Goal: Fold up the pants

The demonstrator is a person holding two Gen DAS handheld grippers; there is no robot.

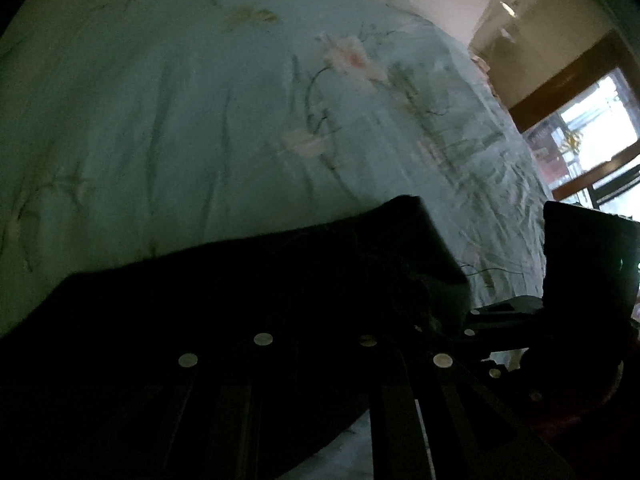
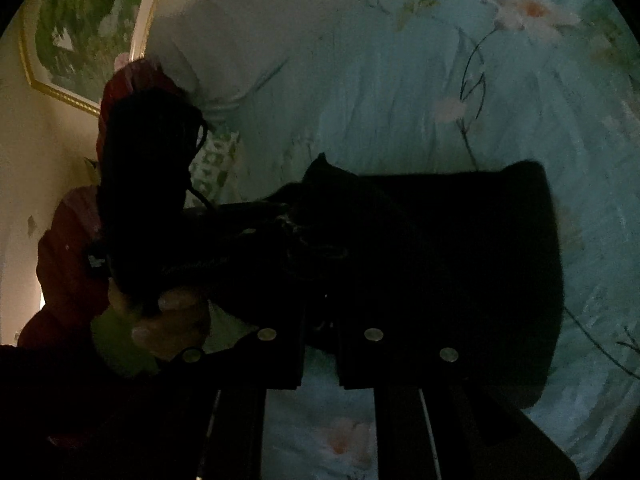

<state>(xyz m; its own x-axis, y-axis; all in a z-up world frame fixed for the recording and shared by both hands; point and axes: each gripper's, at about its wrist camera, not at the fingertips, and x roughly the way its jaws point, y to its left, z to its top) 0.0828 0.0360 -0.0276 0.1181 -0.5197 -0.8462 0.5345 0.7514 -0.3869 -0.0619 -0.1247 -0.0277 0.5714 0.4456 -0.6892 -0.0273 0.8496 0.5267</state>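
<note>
The black pants (image 1: 240, 280) are held up over a pale green floral bedspread (image 1: 200, 120). In the left wrist view the dark cloth drapes over my left gripper (image 1: 320, 320), whose fingers are lost in the black fabric. In the right wrist view the pants (image 2: 460, 260) hang as a folded black panel in front of my right gripper (image 2: 320, 312), which looks shut on the cloth's edge. The other gripper (image 2: 148, 200), held in a hand (image 2: 168, 320), meets the pants at the left. The scene is very dim.
The bedspread (image 2: 400, 80) fills most of both views. A framed picture (image 2: 80, 32) hangs on the wall at the left. A window with a brown frame (image 1: 592, 120) is at the right. The person's red sleeve (image 2: 68, 248) is at the left.
</note>
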